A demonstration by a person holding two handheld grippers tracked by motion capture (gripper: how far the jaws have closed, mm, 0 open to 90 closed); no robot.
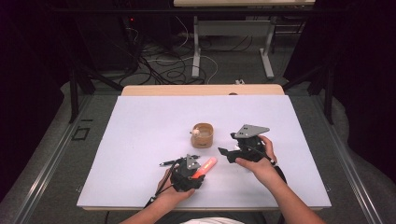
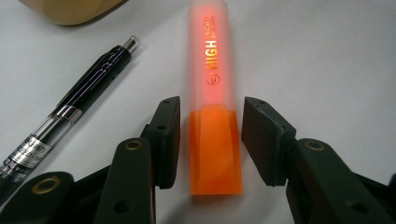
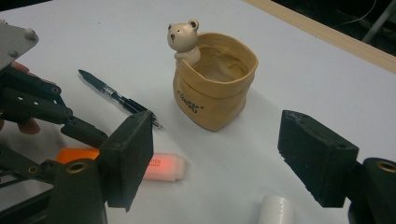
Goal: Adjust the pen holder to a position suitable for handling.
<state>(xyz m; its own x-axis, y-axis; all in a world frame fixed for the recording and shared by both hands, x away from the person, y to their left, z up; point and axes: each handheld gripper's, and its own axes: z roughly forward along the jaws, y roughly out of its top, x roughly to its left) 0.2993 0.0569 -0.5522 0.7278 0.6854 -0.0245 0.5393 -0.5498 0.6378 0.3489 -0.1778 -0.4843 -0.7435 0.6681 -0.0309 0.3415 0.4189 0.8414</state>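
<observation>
From the high view, the left hand-held gripper (image 1: 198, 171) sits over the orange highlighter (image 1: 204, 168) on the tabletop (image 1: 140, 140). In the left gripper view, its jaws are spread beside the cap (image 2: 215, 149); squeezing evenly should hold it. In the right gripper view, the right hand-held gripper (image 3: 219, 158) is spread near the bear cup (image 3: 212, 84).

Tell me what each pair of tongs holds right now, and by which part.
Nothing is held. The left tongs stand open around the orange cap end of the translucent orange highlighter, with gaps on both sides. The right tongs are open, empty.
</observation>
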